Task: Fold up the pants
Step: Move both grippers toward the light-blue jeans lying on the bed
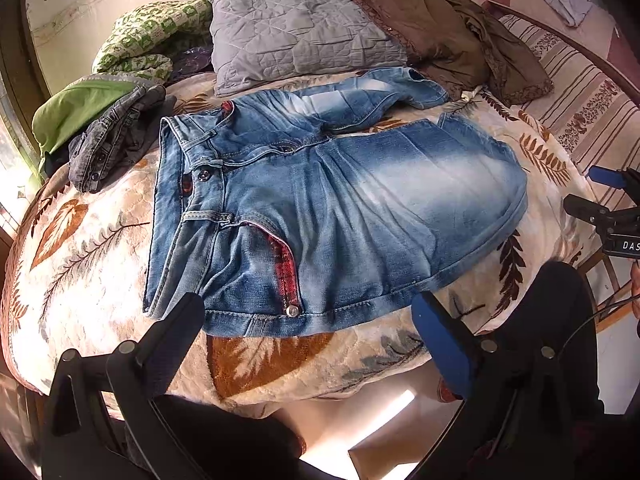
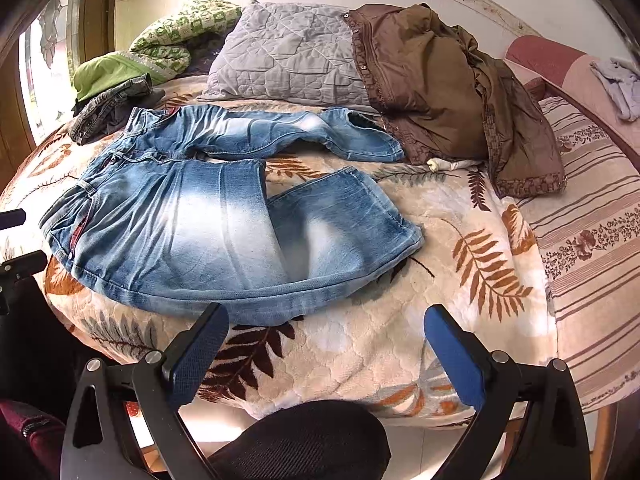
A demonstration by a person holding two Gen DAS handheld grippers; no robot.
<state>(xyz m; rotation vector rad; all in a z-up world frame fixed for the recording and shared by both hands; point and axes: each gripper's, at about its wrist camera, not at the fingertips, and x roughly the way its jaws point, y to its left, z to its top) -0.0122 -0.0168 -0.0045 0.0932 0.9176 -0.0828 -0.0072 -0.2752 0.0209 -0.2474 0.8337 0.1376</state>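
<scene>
Light blue washed jeans point(image 1: 320, 208) lie flat on a leaf-print blanket point(image 1: 100, 264), waistband to the left and red plaid pocket lining showing. The far leg point(image 2: 280, 128) reaches right toward a brown jacket. The near leg point(image 2: 340, 216) is creased at the knee, its cuff pointing right. My left gripper point(image 1: 306, 312) hovers open over the near edge by the hip pocket, nothing between its fingers. My right gripper point(image 2: 326, 316) stands open just short of the near leg's lower seam, empty. Each gripper also shows at the other view's edge: right gripper point(image 1: 608, 208), left gripper point(image 2: 16, 240).
A grey quilted pillow point(image 2: 288, 52) and a brown jacket point(image 2: 448, 80) lie behind the jeans. A dark grey garment point(image 1: 116, 136), green cloth point(image 1: 76, 112) and a green patterned quilt point(image 1: 152, 36) are piled at the back left. A striped sheet point(image 2: 592, 216) covers the right side. The bed's front edge is just below the grippers.
</scene>
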